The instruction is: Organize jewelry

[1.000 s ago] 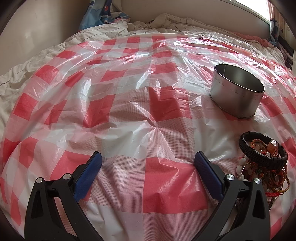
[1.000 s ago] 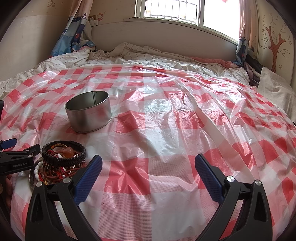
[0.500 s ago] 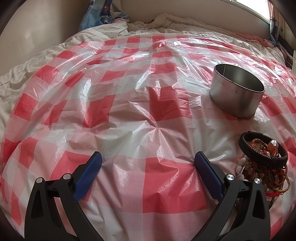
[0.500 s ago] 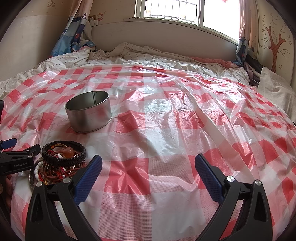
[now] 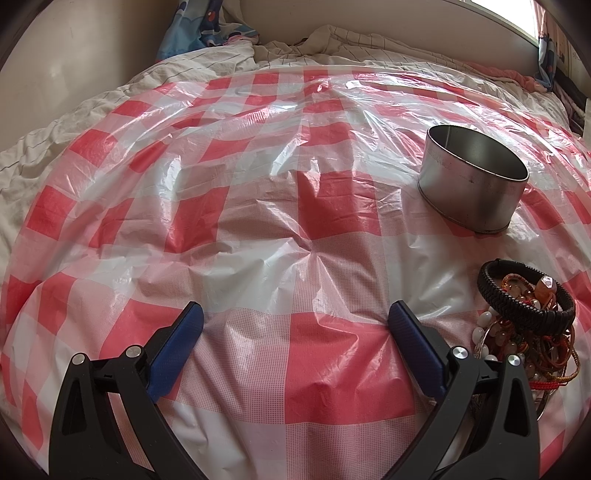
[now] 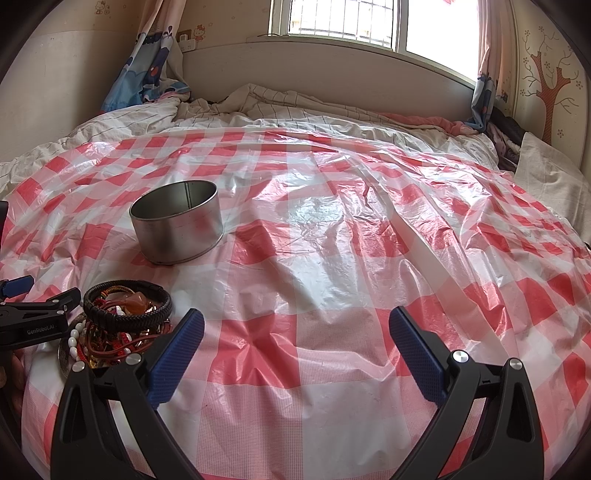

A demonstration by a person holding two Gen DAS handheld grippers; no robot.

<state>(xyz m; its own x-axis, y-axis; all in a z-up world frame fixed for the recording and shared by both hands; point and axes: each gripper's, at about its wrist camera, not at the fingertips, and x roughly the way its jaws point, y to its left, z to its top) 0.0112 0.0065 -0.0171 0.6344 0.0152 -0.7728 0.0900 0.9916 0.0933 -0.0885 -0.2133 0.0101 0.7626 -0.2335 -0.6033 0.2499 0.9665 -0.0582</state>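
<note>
A tangled heap of jewelry (image 5: 524, 325) (image 6: 122, 325), with a black braided bracelet (image 5: 524, 295) (image 6: 127, 308) on top of beads and red cords, lies on a red-and-white checked plastic sheet (image 5: 295, 229). Behind it stands an empty round metal tin (image 5: 472, 184) (image 6: 177, 229). My left gripper (image 5: 295, 325) is open just left of the heap, with nothing between its blue pads. My right gripper (image 6: 295, 328) is open to the right of the heap, holding nothing. The left gripper's fingers (image 6: 40, 314) show at the left edge of the right wrist view.
The sheet covers a bed with rumpled striped bedding (image 6: 295, 107) at the far side. A headboard, a window (image 6: 369, 22) and curtains (image 6: 147, 62) stand behind. A pillow (image 6: 550, 173) lies at the far right. The bed falls away at the left.
</note>
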